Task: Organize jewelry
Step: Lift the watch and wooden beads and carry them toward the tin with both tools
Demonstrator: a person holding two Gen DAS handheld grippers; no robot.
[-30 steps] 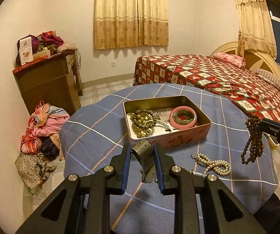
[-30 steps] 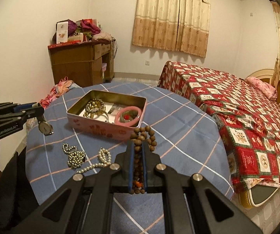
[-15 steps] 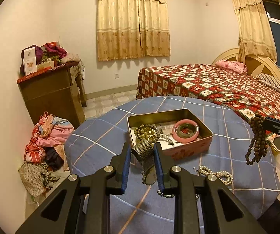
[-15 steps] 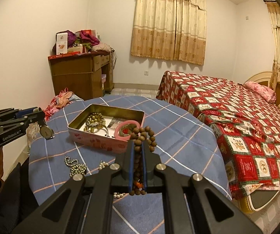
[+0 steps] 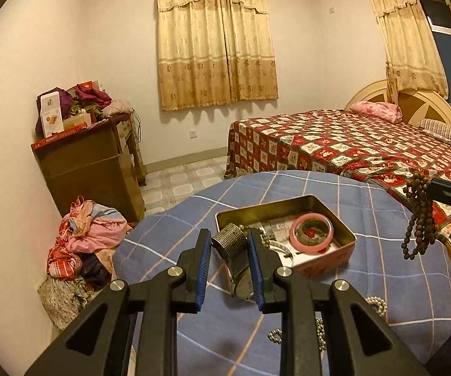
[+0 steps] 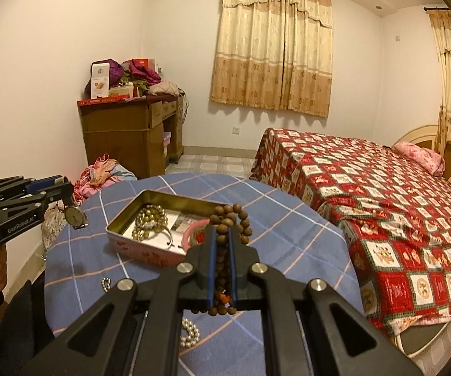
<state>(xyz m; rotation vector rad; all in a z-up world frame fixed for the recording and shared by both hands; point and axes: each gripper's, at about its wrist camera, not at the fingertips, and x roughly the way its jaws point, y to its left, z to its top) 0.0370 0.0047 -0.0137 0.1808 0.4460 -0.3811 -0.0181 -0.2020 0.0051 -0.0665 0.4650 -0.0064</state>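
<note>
Above the round table (image 5: 366, 206), the left gripper (image 5: 229, 252) is squeezing a watch (image 5: 236, 257) by its silver mesh band, tilting down toward the tin box (image 5: 319, 261). The right gripper (image 6: 221, 250) is pinching a string of brown wooden beads (image 6: 230, 219). The watch face is partly hiding behind the fingers. Shiny pearls (image 6: 189, 333) are lying on the blue checked cloth, half cut off.

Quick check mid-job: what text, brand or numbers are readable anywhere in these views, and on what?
"GenRobot.AI": on the side of the left tongs.
Watch dial: markings too small to read.
White box on the desk: print too blurred.
Paper lining the tin: print illegible.
</note>
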